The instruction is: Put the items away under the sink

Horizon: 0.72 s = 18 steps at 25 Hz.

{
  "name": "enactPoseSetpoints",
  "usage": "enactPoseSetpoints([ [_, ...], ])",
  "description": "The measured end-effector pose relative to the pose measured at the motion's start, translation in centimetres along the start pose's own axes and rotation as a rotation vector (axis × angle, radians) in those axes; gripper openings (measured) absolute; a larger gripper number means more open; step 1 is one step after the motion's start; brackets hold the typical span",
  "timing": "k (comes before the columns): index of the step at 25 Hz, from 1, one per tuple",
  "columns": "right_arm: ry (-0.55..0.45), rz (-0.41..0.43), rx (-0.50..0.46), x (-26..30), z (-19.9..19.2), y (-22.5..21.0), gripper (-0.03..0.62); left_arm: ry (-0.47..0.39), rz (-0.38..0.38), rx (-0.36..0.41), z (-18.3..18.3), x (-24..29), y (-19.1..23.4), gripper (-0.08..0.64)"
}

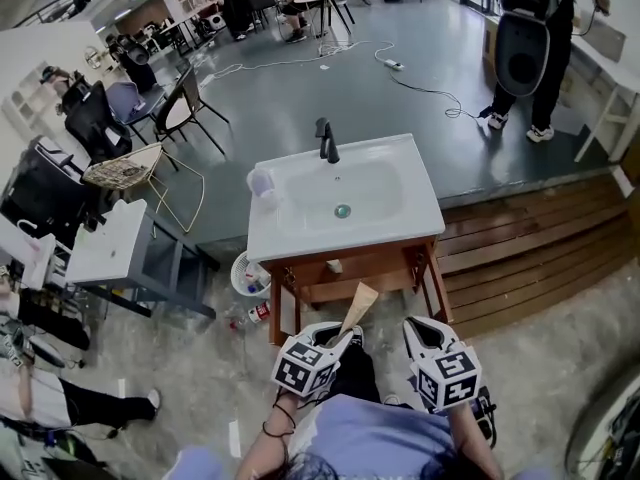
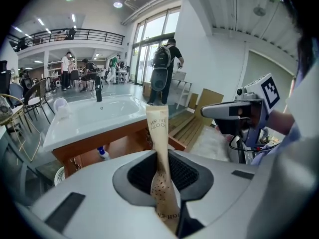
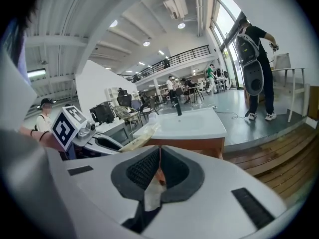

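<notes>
Lower centre, the left gripper (image 1: 343,340) clamps a toothbrush packet (image 1: 358,303) upright and the right gripper (image 1: 415,328) pinches a small sachet (image 3: 151,193), ready for stowing under the sink (image 1: 270,246)

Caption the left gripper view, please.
Left tongs shut on a tan toothbrush packet, pointed toward the white sink.

A white rectangular sink surface (image 1: 420,203) on a brown wooden stand (image 1: 380,261) carries a black faucet (image 1: 327,140) at its back edge and a clear plastic cup (image 1: 261,182) at its left edge. On the pale speckled floor (image 1: 180,368), just left of the stand, are a white perforated basket (image 1: 248,276) and a small red-and-white bottle (image 1: 257,314) lying down.
</notes>
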State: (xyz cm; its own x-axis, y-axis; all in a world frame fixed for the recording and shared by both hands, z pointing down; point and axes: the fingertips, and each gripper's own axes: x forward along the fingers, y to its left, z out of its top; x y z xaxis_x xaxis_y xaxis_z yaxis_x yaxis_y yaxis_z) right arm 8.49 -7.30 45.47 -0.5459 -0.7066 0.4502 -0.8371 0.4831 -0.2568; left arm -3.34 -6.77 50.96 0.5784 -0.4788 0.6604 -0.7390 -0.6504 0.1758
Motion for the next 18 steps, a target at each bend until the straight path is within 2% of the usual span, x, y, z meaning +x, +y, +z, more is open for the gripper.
enactPoseSetpoints([
  [9,-0.006,-0.006,0.041,-1.7,-1.3,0.0,0.02,0.023,0.0,0.001,-1.5,-0.9,-2.2,0.074],
  [18,0.013,-0.02,0.098,-0.2,-2.8,-0.3,0.02,0.084,-0.033,0.032,-3.8,-0.4,-1.7,0.074],
])
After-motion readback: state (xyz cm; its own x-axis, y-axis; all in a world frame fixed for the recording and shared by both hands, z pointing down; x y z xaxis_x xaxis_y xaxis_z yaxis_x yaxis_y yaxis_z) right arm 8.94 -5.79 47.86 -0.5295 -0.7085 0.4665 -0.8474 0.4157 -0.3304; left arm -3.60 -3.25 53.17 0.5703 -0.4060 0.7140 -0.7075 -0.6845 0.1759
